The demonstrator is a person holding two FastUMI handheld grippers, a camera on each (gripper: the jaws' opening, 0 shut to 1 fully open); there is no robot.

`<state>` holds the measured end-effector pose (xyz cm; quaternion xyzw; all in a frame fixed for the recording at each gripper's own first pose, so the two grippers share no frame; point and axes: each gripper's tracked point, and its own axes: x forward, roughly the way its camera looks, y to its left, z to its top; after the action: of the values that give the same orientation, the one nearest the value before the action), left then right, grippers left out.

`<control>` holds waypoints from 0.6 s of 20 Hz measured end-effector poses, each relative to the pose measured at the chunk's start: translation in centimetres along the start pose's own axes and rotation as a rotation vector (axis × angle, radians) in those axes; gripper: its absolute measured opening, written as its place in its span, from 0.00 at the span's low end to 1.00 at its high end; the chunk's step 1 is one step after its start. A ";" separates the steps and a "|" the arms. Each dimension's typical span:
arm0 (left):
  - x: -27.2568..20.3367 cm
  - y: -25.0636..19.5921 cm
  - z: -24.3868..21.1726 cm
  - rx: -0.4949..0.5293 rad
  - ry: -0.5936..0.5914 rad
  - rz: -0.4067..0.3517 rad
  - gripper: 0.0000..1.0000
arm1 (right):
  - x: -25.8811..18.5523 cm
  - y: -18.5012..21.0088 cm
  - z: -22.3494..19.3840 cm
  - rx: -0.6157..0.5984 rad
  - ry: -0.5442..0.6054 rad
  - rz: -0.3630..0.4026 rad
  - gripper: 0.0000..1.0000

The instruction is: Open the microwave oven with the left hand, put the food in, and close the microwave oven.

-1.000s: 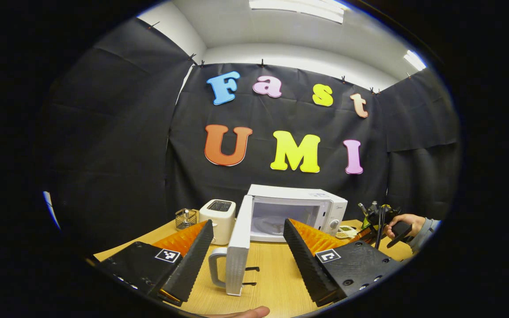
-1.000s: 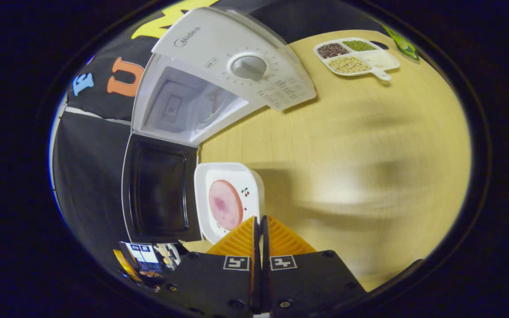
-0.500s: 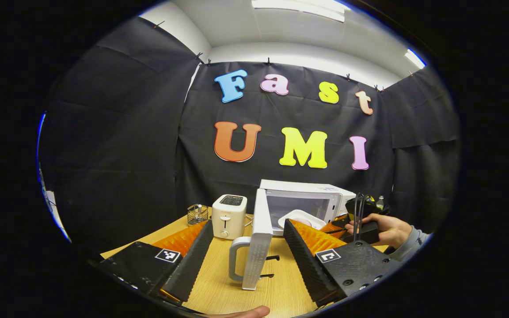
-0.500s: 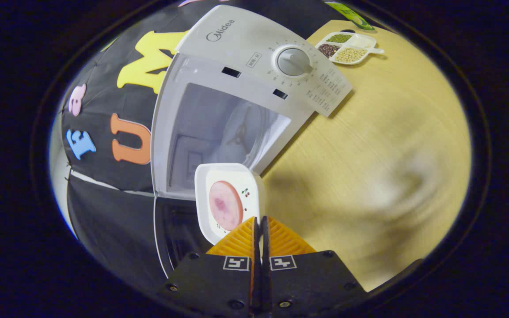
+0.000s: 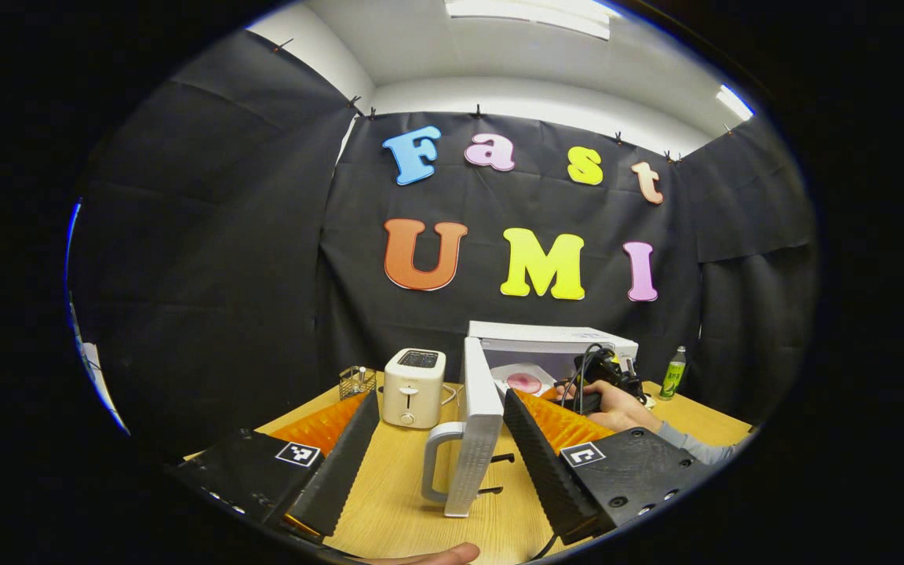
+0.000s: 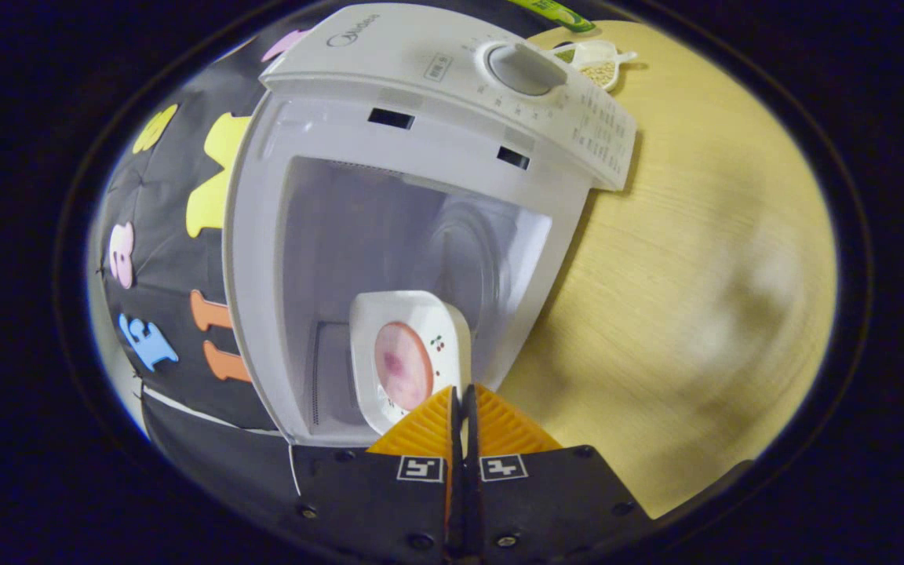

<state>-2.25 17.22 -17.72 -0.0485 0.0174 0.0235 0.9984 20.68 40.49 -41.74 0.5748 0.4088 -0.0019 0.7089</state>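
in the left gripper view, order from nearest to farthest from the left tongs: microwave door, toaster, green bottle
1. White microwave door with grey handle, standing open between the left tongs.
2. White toaster, behind, left of the door.
3. Green bottle, far right by the wall.

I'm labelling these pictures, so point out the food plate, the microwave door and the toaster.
food plate (image 6: 409, 357), right gripper view, its inner face.
microwave door (image 5: 480, 428), left gripper view, its edge.
toaster (image 5: 413, 388), left gripper view, its front.

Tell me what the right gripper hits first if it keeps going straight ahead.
Probably nothing at once: the right gripper, holding the plate, points into the open microwave; its back wall would likely come first, depth unclear.
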 end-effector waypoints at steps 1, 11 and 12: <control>0.3 0.0 -0.2 -0.011 0.005 0.001 0.95 | 0.9 0.2 0.3 0.001 -0.024 0.003 0.04; 1.4 0.8 -0.8 -0.068 -0.001 -0.001 0.95 | 6.7 0.2 3.7 0.000 -0.236 0.050 0.10; 1.2 0.9 -0.9 -0.069 -0.003 -0.001 0.95 | 6.9 0.0 4.0 -0.008 -0.253 0.058 0.10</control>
<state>-1.11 18.10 -18.71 -0.0830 0.0150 0.0238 0.9962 27.60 40.40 -45.72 0.5787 0.2994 -0.0519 0.7568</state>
